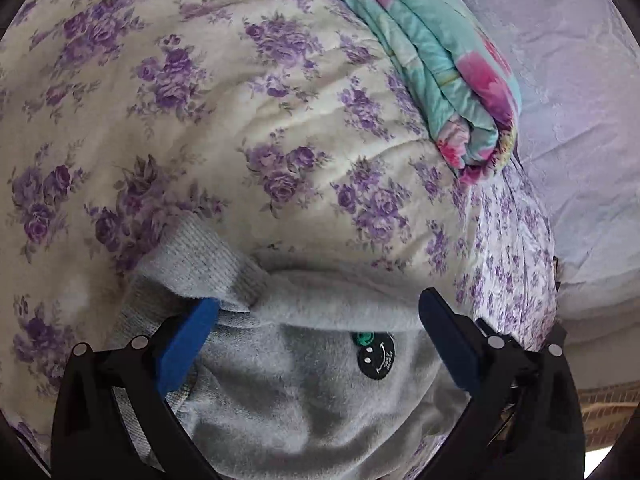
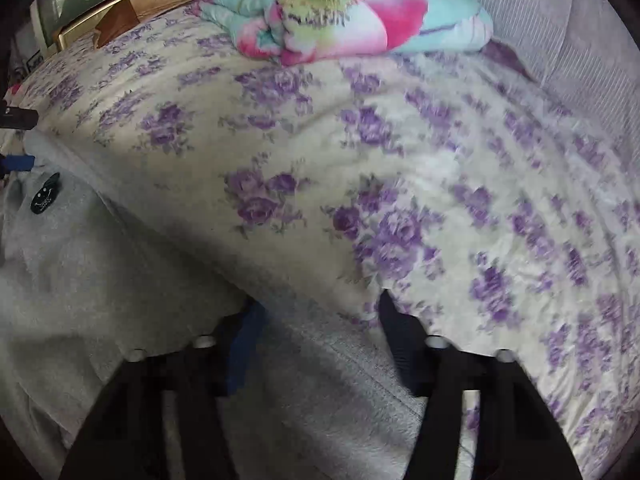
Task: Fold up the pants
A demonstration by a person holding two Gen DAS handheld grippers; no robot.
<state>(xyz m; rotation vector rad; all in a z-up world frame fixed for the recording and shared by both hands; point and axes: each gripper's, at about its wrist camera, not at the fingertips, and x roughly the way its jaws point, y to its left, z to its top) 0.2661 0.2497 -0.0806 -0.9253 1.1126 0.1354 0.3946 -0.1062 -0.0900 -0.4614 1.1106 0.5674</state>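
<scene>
Grey fleece pants [image 1: 288,392] lie on a bed with a purple floral quilt [image 1: 200,120]. A black smiley patch [image 1: 375,357] shows on them, and the ribbed waistband [image 1: 200,256] sticks up at the left. My left gripper [image 1: 320,312] is open, its blue pads on either side of the folded top edge. In the right wrist view the pants [image 2: 100,280] spread at lower left with the patch [image 2: 45,199]. My right gripper [image 2: 320,312] is open over the pants' edge, and this view is blurred.
A folded teal and pink flowered blanket [image 1: 452,68] lies on the far part of the quilt; it also shows in the right wrist view [image 2: 340,8]. A pale lilac sheet [image 1: 568,120] lies to the right. A wooden bed frame [image 2: 108,12] is at far left.
</scene>
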